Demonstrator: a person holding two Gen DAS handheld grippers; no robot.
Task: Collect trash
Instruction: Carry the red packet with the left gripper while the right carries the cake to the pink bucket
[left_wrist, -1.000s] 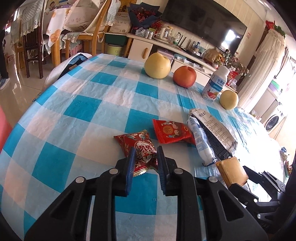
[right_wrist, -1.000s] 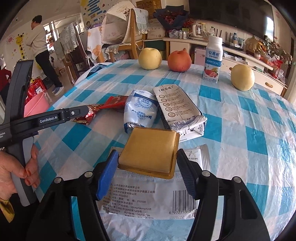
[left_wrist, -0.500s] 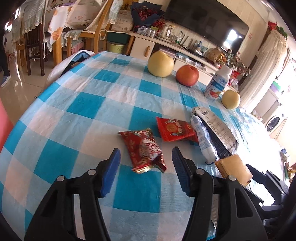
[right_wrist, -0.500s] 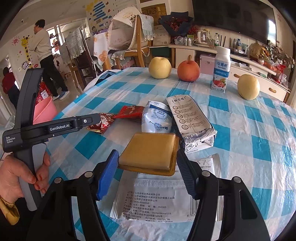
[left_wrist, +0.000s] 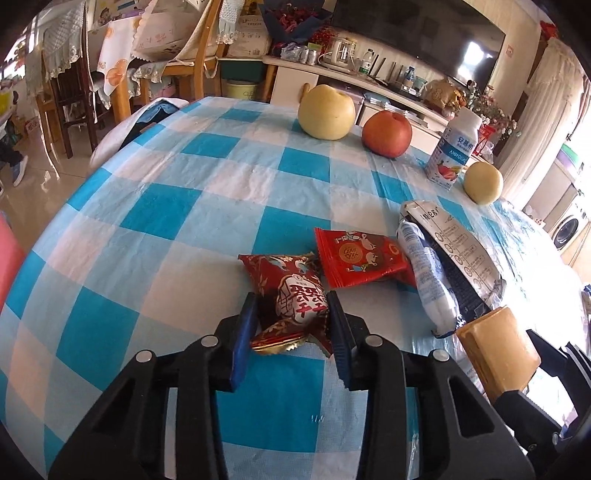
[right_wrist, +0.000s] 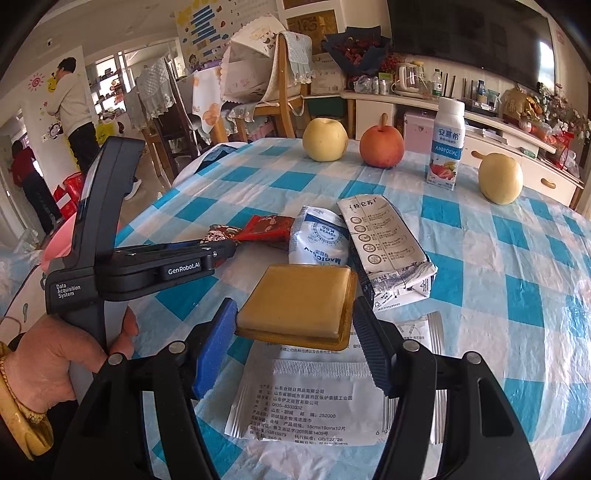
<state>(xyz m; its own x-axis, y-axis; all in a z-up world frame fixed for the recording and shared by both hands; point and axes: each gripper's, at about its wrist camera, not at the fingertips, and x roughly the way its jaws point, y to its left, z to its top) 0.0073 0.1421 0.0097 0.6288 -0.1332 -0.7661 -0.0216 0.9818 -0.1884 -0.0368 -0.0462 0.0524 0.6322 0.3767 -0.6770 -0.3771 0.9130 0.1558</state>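
On the checked surface (left_wrist: 207, 221), my left gripper (left_wrist: 291, 328) pinches the dark red snack wrapper (left_wrist: 288, 291) by its crinkly tail; it may slip free. My right gripper (right_wrist: 295, 328) clamps the tan pad (right_wrist: 299, 299).

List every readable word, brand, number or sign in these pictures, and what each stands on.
"GenRobot.AI": side of the left gripper.
"Data Acquisition System": its handle, lower down.
"AMBROSIAL": blue band on the yogurt bottle; Chinese brand characters above it.
"Magicgay", upside down: white and blue pouch.
"252000": flat white packet; its other lines are Chinese print.
Red snack wrapper: large Chinese characters.
Milk carton: print too small.
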